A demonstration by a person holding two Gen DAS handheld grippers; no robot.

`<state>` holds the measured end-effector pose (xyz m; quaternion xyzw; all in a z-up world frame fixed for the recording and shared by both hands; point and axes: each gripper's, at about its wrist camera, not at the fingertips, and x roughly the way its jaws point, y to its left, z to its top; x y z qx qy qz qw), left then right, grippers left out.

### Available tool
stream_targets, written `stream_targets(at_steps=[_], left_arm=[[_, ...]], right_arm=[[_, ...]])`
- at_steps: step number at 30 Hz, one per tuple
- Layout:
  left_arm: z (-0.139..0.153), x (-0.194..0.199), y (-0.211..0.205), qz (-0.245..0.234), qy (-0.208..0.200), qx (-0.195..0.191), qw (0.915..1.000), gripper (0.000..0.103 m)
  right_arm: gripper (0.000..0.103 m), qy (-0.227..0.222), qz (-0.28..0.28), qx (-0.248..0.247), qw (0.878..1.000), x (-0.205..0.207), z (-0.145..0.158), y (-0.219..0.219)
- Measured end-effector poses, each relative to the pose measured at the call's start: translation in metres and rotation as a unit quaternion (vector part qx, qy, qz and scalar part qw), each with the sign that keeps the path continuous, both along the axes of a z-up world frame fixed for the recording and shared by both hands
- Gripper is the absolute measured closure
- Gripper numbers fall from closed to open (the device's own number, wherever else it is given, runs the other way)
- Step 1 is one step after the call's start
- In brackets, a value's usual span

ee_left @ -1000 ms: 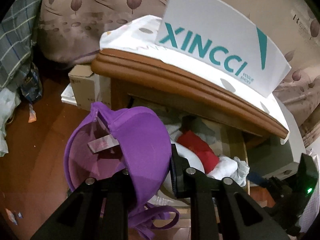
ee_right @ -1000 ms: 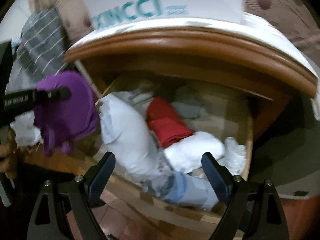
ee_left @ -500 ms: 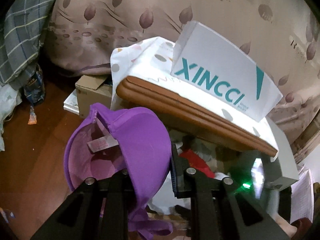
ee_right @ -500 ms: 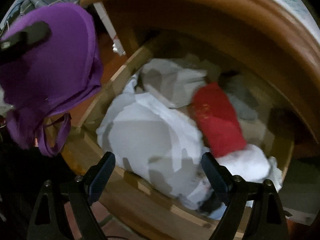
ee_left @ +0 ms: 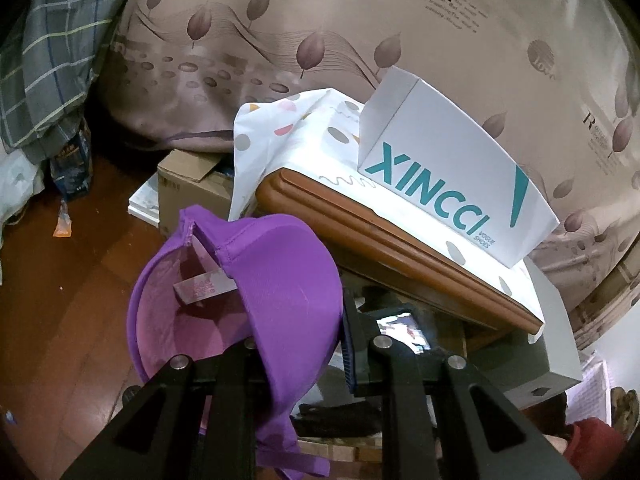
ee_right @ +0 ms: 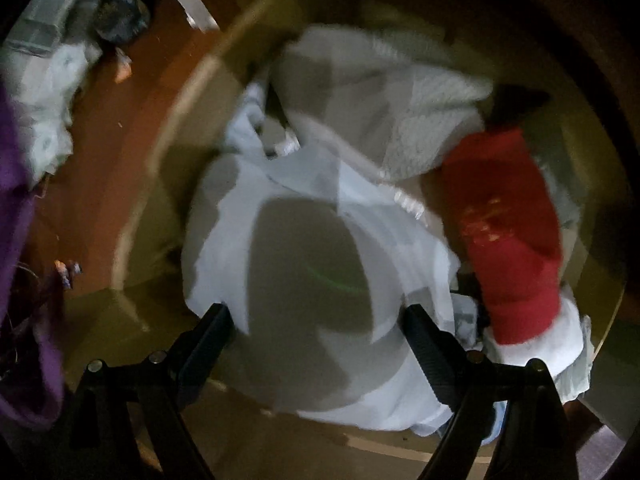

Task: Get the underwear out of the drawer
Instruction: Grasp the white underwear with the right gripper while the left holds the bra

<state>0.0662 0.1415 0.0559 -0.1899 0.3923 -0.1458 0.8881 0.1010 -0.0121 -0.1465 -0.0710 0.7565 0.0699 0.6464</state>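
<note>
A purple bra [ee_left: 280, 288] hangs in my left gripper [ee_left: 304, 320], which is shut on its cup, out in front of the nightstand. The bra's edge also shows at the left of the right wrist view [ee_right: 12, 200]. My right gripper [ee_right: 316, 312] points straight down into the open drawer [ee_right: 168, 152] with its jaws wide apart and nothing between them. Directly under it lies a white garment [ee_right: 320, 240], with the gripper's shadow on it. A rolled red garment [ee_right: 512, 232] lies to the right, and a pale knitted piece [ee_right: 420, 120] sits further back. This view is blurred.
The nightstand's wooden top [ee_left: 360, 232] carries a spotted white cloth and a white XINCCI shoe box [ee_left: 452, 188]. A cardboard box [ee_left: 188, 184] stands on the wooden floor [ee_left: 60, 300] to the left. A leaf-patterned bed cover [ee_left: 320, 40] fills the background.
My right gripper has dropped towards the drawer and tipped to look straight down; the clothes now loom larger. My left gripper has risen with the bra, and the drawer has slipped from its view.
</note>
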Motion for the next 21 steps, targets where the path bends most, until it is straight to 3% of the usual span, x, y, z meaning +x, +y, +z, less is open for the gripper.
stream_targets(at_steps=[3, 9, 11, 13, 16, 21], left_arm=[[-0.001, 0.001, 0.0, 0.003, 0.0, 0.001, 1.0, 0.086], [-0.003, 0.002, -0.002, 0.001, 0.005, 0.004, 1.0, 0.086], [-0.003, 0.002, -0.002, 0.002, 0.004, 0.006, 1.0, 0.085], [-0.004, 0.002, -0.003, 0.002, 0.004, 0.006, 1.0, 0.085], [-0.005, 0.002, -0.003, 0.002, 0.008, 0.003, 1.0, 0.085], [-0.007, 0.003, -0.005, 0.0, 0.01, 0.008, 0.9999, 0.085]], right_arm=[[0.012, 0.019, 0.013, -0.034, 0.999, 0.005, -0.016, 0.0], [0.013, 0.044, 0.038, -0.049, 0.997, 0.008, -0.028, -0.001], [0.029, 0.039, 0.052, -0.052, 0.997, 0.006, -0.028, -0.003], [0.059, 0.033, 0.065, -0.062, 0.995, 0.001, -0.027, -0.004], [0.074, 0.008, 0.071, -0.061, 0.996, -0.008, -0.021, -0.01], [0.087, -0.044, 0.03, -0.021, 0.998, -0.019, 0.001, -0.03]])
